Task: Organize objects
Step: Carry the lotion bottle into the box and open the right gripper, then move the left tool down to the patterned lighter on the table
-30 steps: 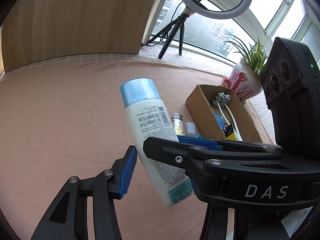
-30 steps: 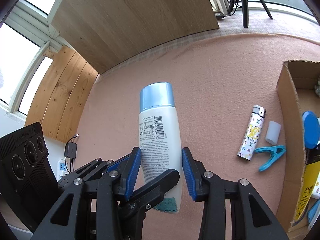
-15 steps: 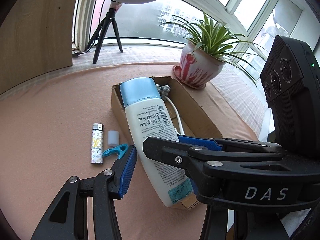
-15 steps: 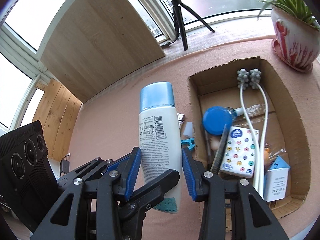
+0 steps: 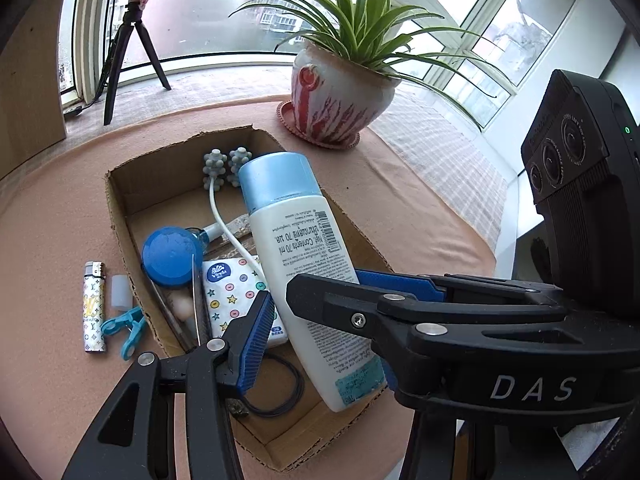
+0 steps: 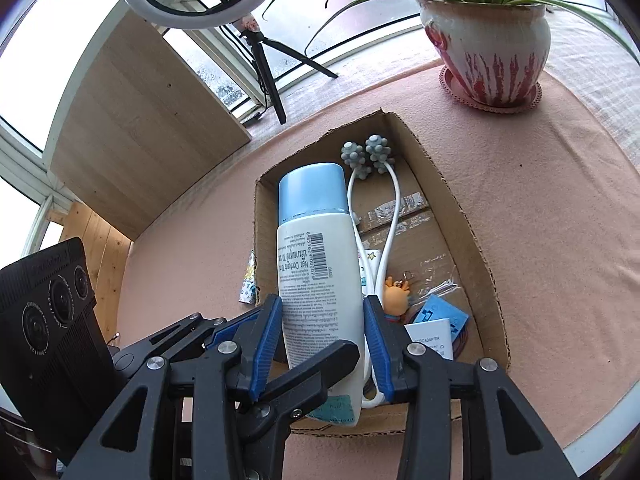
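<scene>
Bottle [image 6: 316, 256] hangs over the cardboard box [image 6: 472, 240], clamped in your right gripper [image 6: 323, 344] jaws; the left gripper [image 5: 316, 320] jaws flank it, contact unclear. Next, lower and release it inside. A second ago it hung over bare counter [image 6: 560, 184].

The white bottle [image 6: 320, 280], clamped between both grippers, now hangs over the open cardboard box [image 6: 472, 240]; a second ago it hung over bare pink tablecloth [image 6: 540, 200], with the box off to the side. The bottle's blue cap now overlaps the box's far end beside the grey massage roller [image 6: 366, 156]. The potted plant [image 5: 340, 84] now fills the upper part of both views. The lighter [image 5: 94, 308] now lies to the bottle's left.
</scene>
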Demonstrator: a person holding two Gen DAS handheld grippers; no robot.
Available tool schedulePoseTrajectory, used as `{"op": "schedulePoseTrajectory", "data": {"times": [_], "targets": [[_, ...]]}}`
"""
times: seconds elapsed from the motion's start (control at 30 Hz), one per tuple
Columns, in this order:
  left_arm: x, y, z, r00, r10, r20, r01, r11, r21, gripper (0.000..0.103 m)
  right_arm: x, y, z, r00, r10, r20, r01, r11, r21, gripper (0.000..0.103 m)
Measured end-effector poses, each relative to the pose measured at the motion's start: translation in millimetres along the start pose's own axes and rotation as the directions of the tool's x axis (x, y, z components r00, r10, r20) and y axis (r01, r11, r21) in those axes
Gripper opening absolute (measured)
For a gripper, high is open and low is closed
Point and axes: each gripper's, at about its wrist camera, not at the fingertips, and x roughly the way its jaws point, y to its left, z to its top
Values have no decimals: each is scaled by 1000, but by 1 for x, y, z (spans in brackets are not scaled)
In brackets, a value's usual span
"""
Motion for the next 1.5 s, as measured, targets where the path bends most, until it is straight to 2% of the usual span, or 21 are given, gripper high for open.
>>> {"op": "schedulePoseTrajectory", "data": {"times": [0.13, 0.17, 0.2, 0.23, 0.27, 0.33, 0.4, 0.7, 0.83, 1.2, 1.5], "targets": [[9, -4, 2, 1000, -7, -15, 7, 1000, 11, 53, 0, -11, 0, 1000, -4, -1, 4, 1000, 17, 38], [11, -3, 3, 1000, -9, -18, 9, 1000, 9, 56, -1, -12, 0, 1000, -4, 0, 4, 1000, 20, 38], [13, -3, 3, 1000, -14, -27, 14, 1000, 4, 59, -1, -14, 0, 1000, -2, 2, 2, 1000, 21, 38], [15, -2, 4, 999, -17, -43, 17, 1000, 2, 71, -1, -15, 0, 1000, 1, 4, -1, 1000, 18, 38], [16, -3, 4, 999, -17, -52, 18, 1000, 4, 78, -1, -16, -1, 1000, -5, 10, 5, 1000, 15, 38], [14, -3, 2, 999, -8, -48, 10, 1000, 25, 78, -3, -16, -1, 999, -41, 15, 40, 999, 9, 51], [10, -1, 1, 999, -1, -43, 3, 1000, 27, 78, -7, -17, -3, 997, -66, 34, 66, 998, 9, 57], [-15, 36, -2, 999, 32, -29, -33, 999, -39, 78, -18, -21, -6, 996, -73, 48, 72, 997, 26, 57], [-31, 69, -3, 999, 47, -28, -50, 992, -117, 78, -21, -19, -10, 995, -86, 56, 85, 996, 17, 57], [-60, 155, -8, 996, 88, -6, -84, 939, -334, 78, -20, -20, -20, 994, -100, 37, 99, 995, 16, 57], [-62, 192, 2, 984, 175, -10, -165, 903, -396, 77, -19, -14, -25, 994, -102, 29, 102, 995, -1, 57]]}}
